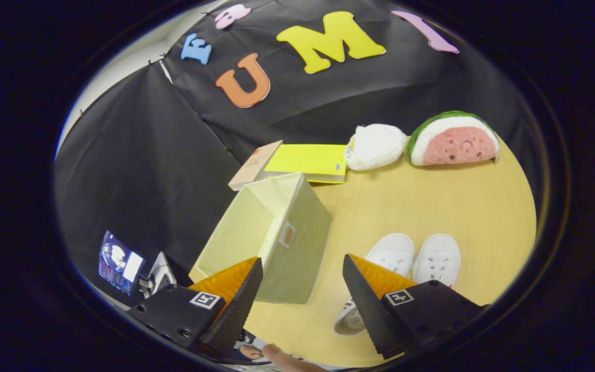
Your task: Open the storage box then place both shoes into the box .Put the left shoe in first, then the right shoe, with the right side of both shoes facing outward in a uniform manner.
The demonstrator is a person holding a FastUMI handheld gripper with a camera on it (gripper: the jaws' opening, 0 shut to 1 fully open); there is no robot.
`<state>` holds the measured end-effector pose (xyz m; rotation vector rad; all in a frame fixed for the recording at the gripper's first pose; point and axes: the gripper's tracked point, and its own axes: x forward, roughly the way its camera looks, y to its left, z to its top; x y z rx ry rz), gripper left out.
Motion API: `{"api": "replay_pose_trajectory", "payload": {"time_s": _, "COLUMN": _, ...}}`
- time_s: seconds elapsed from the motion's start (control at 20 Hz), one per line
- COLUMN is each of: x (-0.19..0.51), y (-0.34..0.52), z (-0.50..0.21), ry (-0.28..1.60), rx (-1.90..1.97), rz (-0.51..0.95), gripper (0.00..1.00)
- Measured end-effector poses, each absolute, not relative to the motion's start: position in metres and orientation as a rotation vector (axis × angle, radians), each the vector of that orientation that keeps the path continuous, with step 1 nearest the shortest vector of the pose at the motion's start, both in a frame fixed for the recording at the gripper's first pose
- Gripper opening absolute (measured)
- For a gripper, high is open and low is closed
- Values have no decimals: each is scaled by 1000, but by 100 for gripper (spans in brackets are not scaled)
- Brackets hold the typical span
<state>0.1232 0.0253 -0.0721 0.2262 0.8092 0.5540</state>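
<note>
The pale green fabric storage box [277, 232] stands on the round wooden table [432, 206], its top open and the inside bare. My gripper [302, 294] hangs open above the table, nothing between its fingers. The left finger [240, 299] overlaps the box's near corner. Two white shoes stand side by side to the right of the box: one shoe [388, 258] lies partly behind the right finger [370, 305], the other shoe [438, 260] just beyond that finger. Their toes point away from me.
A yellow book [310, 161] and a tan booklet [252, 164] lie behind the box. A white plush [375, 146] and a watermelon plush [453, 138] sit at the table's far edge. A small screen [119, 262] stands off the table at the left. A fingertip [282, 356] shows below.
</note>
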Motion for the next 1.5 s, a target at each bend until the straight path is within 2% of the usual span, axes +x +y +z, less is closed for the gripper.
{"api": "replay_pose_trajectory", "payload": {"time_s": 0.3, "x": 124, "y": -32, "z": -134, "ry": 926, "rx": 97, "rz": 413, "gripper": 100}}
{"api": "replay_pose_trajectory", "payload": {"time_s": 0.65, "x": 119, "y": -60, "z": -196, "ry": 1083, "rx": -39, "rz": 253, "gripper": 99}}
{"api": "replay_pose_trajectory", "payload": {"time_s": 0.9, "x": 113, "y": -56, "z": -191, "ry": 1082, "rx": -82, "rz": 239, "gripper": 83}}
{"api": "replay_pose_trajectory", "payload": {"time_s": 1.05, "x": 105, "y": -44, "z": -195, "ry": 1119, "rx": -75, "rz": 273, "gripper": 78}}
{"api": "replay_pose_trajectory", "payload": {"time_s": 1.25, "x": 117, "y": -48, "z": -212, "ry": 1157, "rx": -25, "rz": 219, "gripper": 69}}
{"api": "replay_pose_trajectory", "payload": {"time_s": 1.3, "x": 119, "y": -49, "z": -215, "ry": 1164, "rx": -15, "rz": 218, "gripper": 58}}
{"api": "replay_pose_trajectory", "payload": {"time_s": 1.5, "x": 127, "y": -40, "z": -232, "ry": 1188, "rx": -13, "rz": 236, "gripper": 38}}
